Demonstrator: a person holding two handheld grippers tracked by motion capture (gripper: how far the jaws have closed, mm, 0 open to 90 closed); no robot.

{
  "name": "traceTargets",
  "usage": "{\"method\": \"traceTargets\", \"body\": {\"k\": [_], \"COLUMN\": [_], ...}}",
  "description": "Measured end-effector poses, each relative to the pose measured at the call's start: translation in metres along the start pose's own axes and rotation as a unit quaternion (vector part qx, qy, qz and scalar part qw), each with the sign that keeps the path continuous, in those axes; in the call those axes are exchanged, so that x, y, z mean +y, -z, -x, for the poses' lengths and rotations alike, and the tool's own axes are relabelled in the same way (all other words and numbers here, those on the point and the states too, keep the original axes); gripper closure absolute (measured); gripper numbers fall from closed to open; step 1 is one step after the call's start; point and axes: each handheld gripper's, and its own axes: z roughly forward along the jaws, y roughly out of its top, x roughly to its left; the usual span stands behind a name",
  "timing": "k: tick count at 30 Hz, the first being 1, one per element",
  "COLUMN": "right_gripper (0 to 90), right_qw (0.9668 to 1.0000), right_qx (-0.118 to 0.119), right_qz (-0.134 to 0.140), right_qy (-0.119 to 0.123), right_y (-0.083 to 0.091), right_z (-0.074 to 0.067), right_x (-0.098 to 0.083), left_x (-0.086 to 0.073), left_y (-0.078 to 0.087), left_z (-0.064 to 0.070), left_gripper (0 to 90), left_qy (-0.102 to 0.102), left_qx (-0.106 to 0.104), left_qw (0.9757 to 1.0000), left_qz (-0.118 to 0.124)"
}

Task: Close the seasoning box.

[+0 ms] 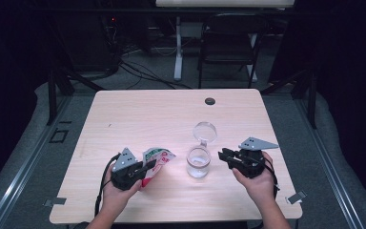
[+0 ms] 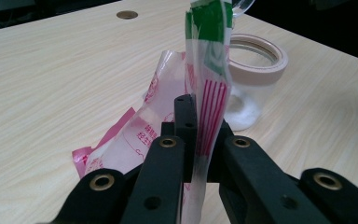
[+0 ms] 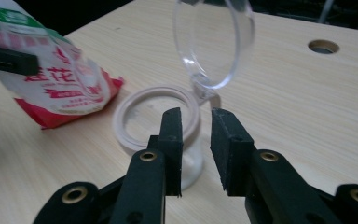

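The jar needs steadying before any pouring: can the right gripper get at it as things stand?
Probably yes. The right gripper is open beside the jar, nothing between them; the hinged lid stands open behind, out of the way.

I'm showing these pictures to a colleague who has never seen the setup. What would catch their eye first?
Probably the red, white and green bag, pinched upright in the left claw near the table's front edge. Next, the clear jar just right of it, its hinged lid flipped open behind and some white powder at the bottom. The right claw hangs beside the jar with nothing between its jaws.
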Motion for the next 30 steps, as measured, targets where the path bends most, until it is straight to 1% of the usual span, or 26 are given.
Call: {"method": "traceTargets", "body": {"k": [2, 5, 7, 10, 12, 13, 18, 20, 25, 27, 29, 30], "right_gripper": [73.2, 72.4, 72.2, 72.1, 72.1, 72.1, 71.8, 71.8, 72.3, 72.1, 72.0, 72.0], "right_qw": [0.9999, 0.9992, 0.9985, 0.9968, 0.9958, 0.9951, 0.9921, 0.9912, 0.988, 0.9878, 0.9863, 0.9857], "right_qx": [0.011, 0.035, 0.047, 0.069, 0.076, 0.08, 0.099, 0.103, 0.119, 0.119, 0.121, 0.122], "right_qz": [0.007, 0.004, 0.001, -0.01, -0.015, -0.017, -0.028, -0.033, -0.049, -0.051, -0.058, -0.062], "right_qy": [0.004, 0.019, 0.028, 0.039, 0.05, 0.055, 0.072, 0.075, 0.085, 0.087, 0.095, 0.098], "right_y": [0.0, -0.004, -0.01, -0.023, -0.03, -0.034, -0.053, -0.06, -0.078, -0.081, -0.091, -0.093], "right_z": [-0.006, -0.018, -0.026, -0.037, -0.043, -0.046, -0.06, -0.064, -0.072, -0.073, -0.078, -0.078], "right_x": [0.003, 0.009, 0.013, 0.021, 0.025, 0.026, 0.033, 0.033, 0.034, 0.035, 0.037, 0.037], "left_x": [0.0, -0.001, -0.002, -0.001, -0.001, -0.001, -0.001, -0.001, -0.002, -0.003, -0.003, -0.004], "left_y": [0.0, -0.001, -0.001, -0.001, -0.002, -0.002, -0.003, -0.003, -0.002, -0.002, -0.001, -0.001], "left_z": [0.001, 0.001, 0.001, 0.001, 0.001, 0.002, 0.002, 0.001, 0.001, 0.001, 0.002, 0.002], "left_gripper": [88.7, 88.7, 88.6, 88.5, 88.4, 88.3, 87.6, 87.5, 87.1, 86.8, 86.4, 86.2], "left_qy": [-0.001, 0.0, 0.004, 0.002, 0.001, 0.003, 0.005, 0.002, 0.003, 0.006, 0.005, 0.006], "left_qx": [0.0, 0.0, -0.001, -0.001, -0.002, -0.002, -0.005, -0.004, -0.003, -0.003, -0.003, -0.002], "left_qw": [1.0, 1.0, 1.0, 1.0, 1.0, 1.0, 1.0, 1.0, 1.0, 0.9999, 1.0, 0.9999], "left_qz": [0.0, 0.006, 0.007, 0.003, 0.003, 0.003, 0.005, 0.004, 0.008, 0.009, 0.007, 0.009]}}
